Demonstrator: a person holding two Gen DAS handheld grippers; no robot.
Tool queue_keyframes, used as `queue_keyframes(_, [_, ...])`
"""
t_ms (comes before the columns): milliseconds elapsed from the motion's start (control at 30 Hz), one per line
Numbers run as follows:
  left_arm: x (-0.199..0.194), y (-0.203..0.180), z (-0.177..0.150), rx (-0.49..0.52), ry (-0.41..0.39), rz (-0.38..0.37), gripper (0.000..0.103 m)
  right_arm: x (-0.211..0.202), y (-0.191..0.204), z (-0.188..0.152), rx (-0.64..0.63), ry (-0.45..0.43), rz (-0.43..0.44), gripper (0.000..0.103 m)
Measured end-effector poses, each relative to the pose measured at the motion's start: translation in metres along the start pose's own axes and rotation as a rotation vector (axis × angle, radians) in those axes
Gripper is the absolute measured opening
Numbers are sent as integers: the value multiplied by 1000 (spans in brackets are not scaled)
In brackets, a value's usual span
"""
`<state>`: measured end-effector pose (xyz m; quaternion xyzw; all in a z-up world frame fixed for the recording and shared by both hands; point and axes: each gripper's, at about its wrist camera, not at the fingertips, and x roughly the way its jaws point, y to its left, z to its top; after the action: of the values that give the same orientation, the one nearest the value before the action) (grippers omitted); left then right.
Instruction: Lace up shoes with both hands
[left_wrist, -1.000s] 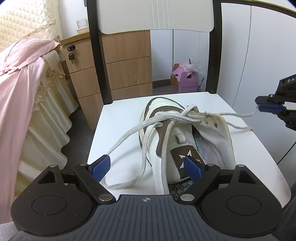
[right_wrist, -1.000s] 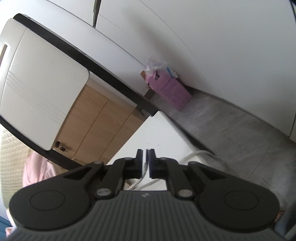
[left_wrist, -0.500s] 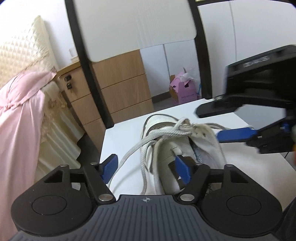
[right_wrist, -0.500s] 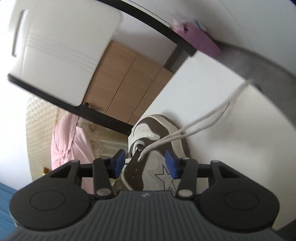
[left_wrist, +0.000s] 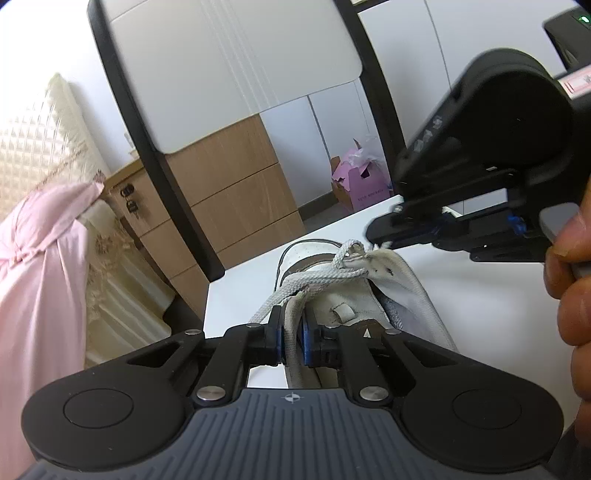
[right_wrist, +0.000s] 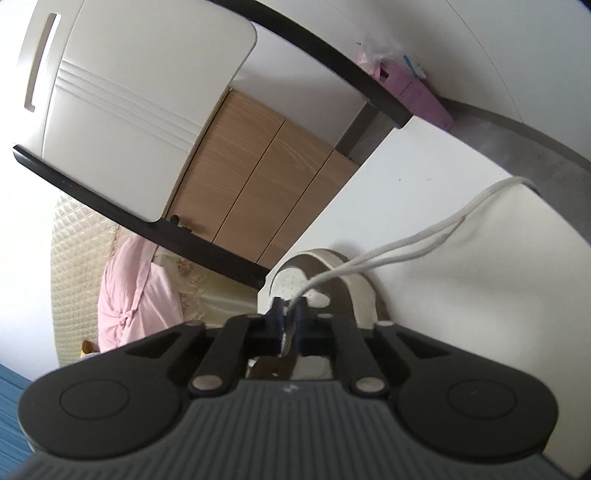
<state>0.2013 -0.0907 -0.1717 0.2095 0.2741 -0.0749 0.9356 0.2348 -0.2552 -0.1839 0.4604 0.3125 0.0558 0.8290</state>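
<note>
A white and brown shoe (left_wrist: 369, 317) lies on the white chair seat (left_wrist: 461, 295), its white lace (left_wrist: 317, 277) crossed loosely over the tongue. My left gripper (left_wrist: 291, 343) is closing over the shoe's near end, and its blue pads press one lace strand between them. My right gripper (left_wrist: 380, 236) comes in from the right, held by a hand (left_wrist: 576, 295), with its tips at the lace loop by the eyelet flap. In the right wrist view, the right gripper (right_wrist: 290, 321) is shut on a lace strand (right_wrist: 406, 253) that trails over the seat to its edge, above the shoe (right_wrist: 347, 291).
The chair's white back panel (left_wrist: 229, 74) and black frame rise behind the shoe. A wooden drawer unit (left_wrist: 236, 192) stands beyond, and a pink box (left_wrist: 364, 184) sits on the floor. A bed with pink cloth (left_wrist: 37, 258) is on the left.
The left jaws went from wide open to closed around a lace strand. The right gripper swung in from the right to the shoe, opened, then shut on a lace strand.
</note>
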Motion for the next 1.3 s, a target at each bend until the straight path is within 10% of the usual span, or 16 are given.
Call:
queue_keyframes(667, [-10,11,-5,-46,16,28,10,-75,-35,41,-57,-213,-189,3])
queue_keyframes(800, [-10,13,-5,-65,16,10,10,-85,-32,42,-96,-225,-194,21])
queue_keyframes(867, [-9,11,-4,-58,16,11,10,-87,-26,40,-134,-242,-207,68])
queue_keyframes(1133, [-6,12,-5,-65,31,-2,10,-74,18,11,-273,-215,-125,74])
queue_keyframes(1300, [-5,13,-6,-61,30,-14,10,-53,16,-16,-71,-35,48,74])
